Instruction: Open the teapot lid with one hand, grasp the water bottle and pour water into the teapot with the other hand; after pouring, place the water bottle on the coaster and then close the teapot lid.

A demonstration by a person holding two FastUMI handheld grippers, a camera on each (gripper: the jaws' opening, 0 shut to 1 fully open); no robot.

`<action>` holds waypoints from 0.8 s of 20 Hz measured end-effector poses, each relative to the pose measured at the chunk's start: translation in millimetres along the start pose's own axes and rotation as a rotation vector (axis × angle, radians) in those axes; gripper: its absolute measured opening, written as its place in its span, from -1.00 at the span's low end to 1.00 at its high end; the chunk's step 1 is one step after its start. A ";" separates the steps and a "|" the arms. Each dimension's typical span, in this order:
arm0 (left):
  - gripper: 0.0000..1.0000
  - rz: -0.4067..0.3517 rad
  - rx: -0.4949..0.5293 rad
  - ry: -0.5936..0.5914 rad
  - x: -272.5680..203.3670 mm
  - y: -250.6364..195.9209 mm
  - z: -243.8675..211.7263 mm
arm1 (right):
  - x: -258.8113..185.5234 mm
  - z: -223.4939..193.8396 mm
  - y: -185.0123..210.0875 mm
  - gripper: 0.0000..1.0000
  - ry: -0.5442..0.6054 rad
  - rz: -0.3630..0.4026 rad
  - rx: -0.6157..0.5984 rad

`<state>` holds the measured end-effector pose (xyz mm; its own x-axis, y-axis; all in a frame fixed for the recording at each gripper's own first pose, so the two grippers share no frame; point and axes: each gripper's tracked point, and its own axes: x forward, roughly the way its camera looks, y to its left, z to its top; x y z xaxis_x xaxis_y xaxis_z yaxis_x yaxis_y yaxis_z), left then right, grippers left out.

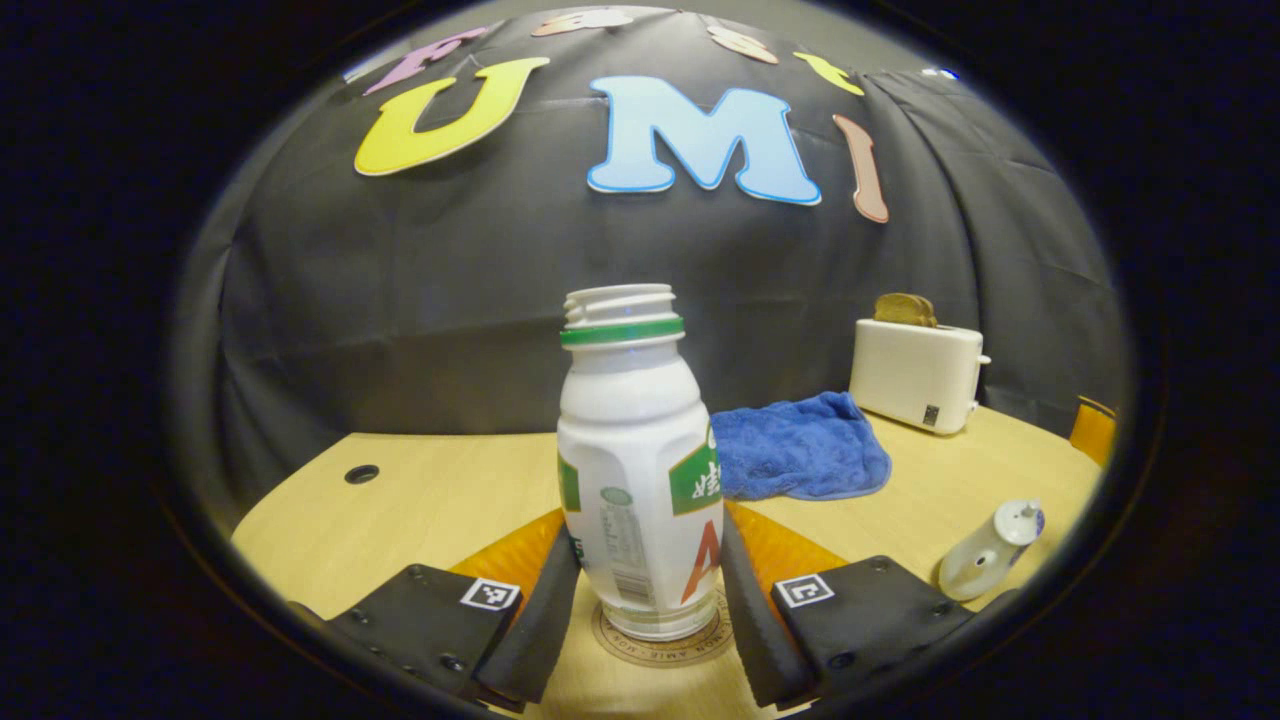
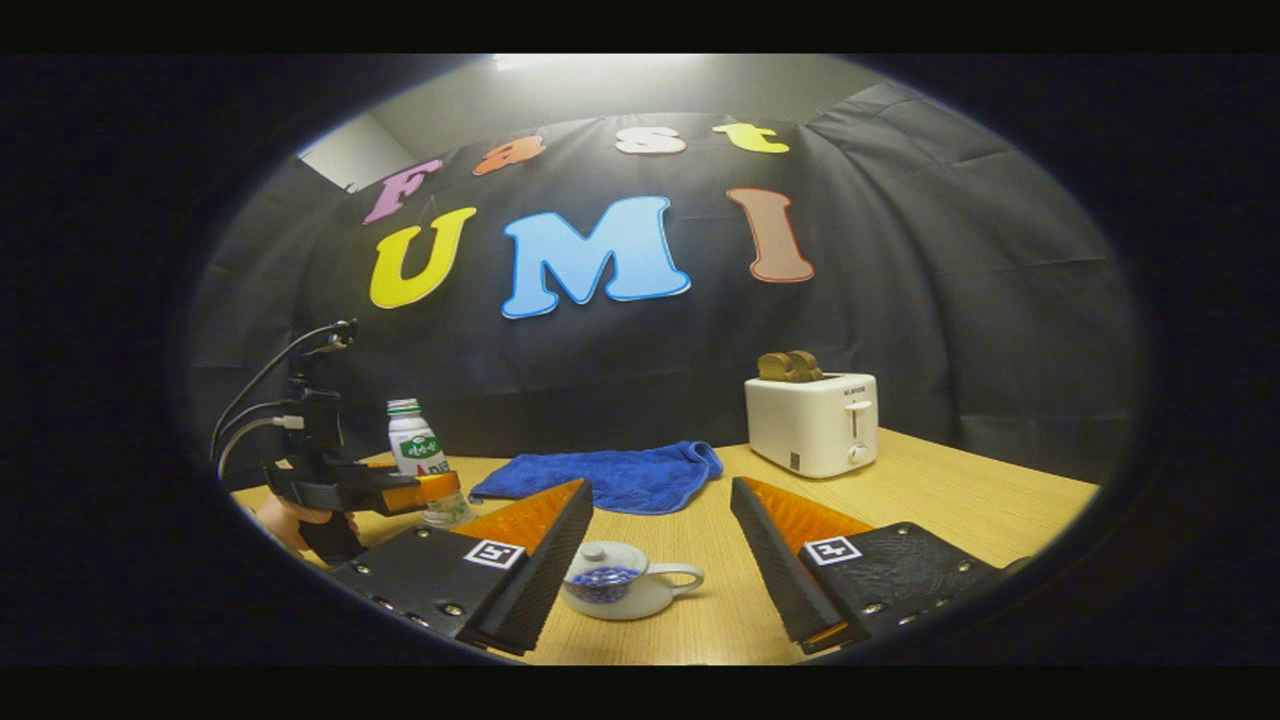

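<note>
A white water bottle (image 1: 640, 470) with a green neck ring and no cap stands upright on a round coaster (image 1: 660, 652) on the wooden table. My left gripper (image 1: 648, 530) is shut on its lower body, one finger against each side. In the right gripper view the same bottle (image 2: 415, 450) shows at the left, with the left gripper (image 2: 400, 490) and a hand (image 2: 285, 525) around it. The white teapot (image 2: 620, 585) with a blue pattern sits with its lid (image 2: 600, 570) on. My right gripper (image 2: 660, 490) hangs open just above it. The teapot (image 1: 990, 550) also shows at the right edge of the left gripper view.
A crumpled blue towel (image 2: 610, 475) lies behind the teapot, right of the bottle. At the back right a white toaster (image 2: 812, 420) holds toast. Near the table's back left there is a round cable hole (image 1: 362, 473). An orange object (image 1: 1092, 430) shows at the far right edge.
</note>
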<state>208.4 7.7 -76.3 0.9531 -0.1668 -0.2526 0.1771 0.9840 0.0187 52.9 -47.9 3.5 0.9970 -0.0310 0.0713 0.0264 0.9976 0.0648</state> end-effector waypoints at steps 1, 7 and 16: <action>0.56 -0.002 0.007 0.004 0.2 -1.1 -0.3 | 0.0 -0.7 0.2 0.72 0.004 0.000 0.000; 1.00 0.017 0.000 0.055 -0.3 -0.3 -17.7 | 0.3 -0.3 -1.0 0.73 0.002 -0.005 -0.011; 0.89 0.041 0.004 0.016 -52.7 -1.5 -18.5 | -0.5 -4.5 6.6 0.73 0.011 0.012 -0.026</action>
<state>153.3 16.1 -80.9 0.9556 -0.1253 -0.2667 0.1390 0.9898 0.0328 52.9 -41.1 -0.6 0.9980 -0.0183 0.0607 0.0160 0.9992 0.0376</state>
